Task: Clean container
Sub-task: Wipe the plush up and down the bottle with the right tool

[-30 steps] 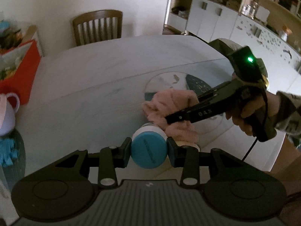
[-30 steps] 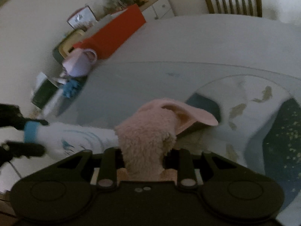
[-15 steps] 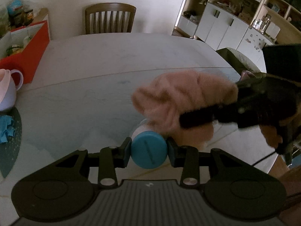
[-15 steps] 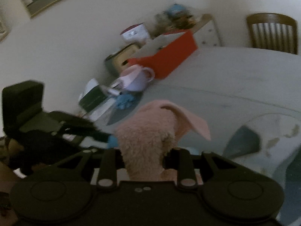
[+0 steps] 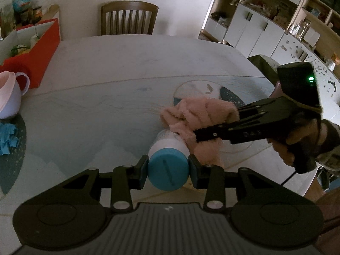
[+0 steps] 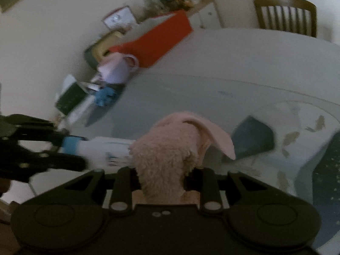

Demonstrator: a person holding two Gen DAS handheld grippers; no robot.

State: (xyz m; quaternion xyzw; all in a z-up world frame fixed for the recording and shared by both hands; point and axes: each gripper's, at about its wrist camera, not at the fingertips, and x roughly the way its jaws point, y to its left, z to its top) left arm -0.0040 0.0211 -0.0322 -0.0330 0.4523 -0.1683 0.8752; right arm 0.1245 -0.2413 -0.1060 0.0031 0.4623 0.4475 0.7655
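Note:
A white container with a blue end [image 5: 168, 171] lies level above the table, and my left gripper [image 5: 167, 170] is shut on that blue end. A fluffy pink cloth [image 5: 197, 114] presses on the container's far part, held by my right gripper [image 5: 197, 135], which comes in from the right in a person's hand [image 5: 297, 142]. In the right wrist view the pink cloth [image 6: 170, 155] fills my right gripper [image 6: 162, 182], and the white container [image 6: 106, 148] stretches left to the left gripper [image 6: 53, 146]. The container's far end is hidden by the cloth.
A round placemat with fish [image 5: 204, 89] lies on the pale table [image 5: 119, 68]. At the left stand a pink-and-white mug [image 5: 10, 99], a red box [image 5: 36, 53] and blue scraps [image 5: 8, 136] on a dark mat. A wooden chair [image 5: 129, 18] stands behind the table.
The pink cloth rose and swung over the container half a second ago, then came back down onto its far part. My left gripper kept hold of the container.

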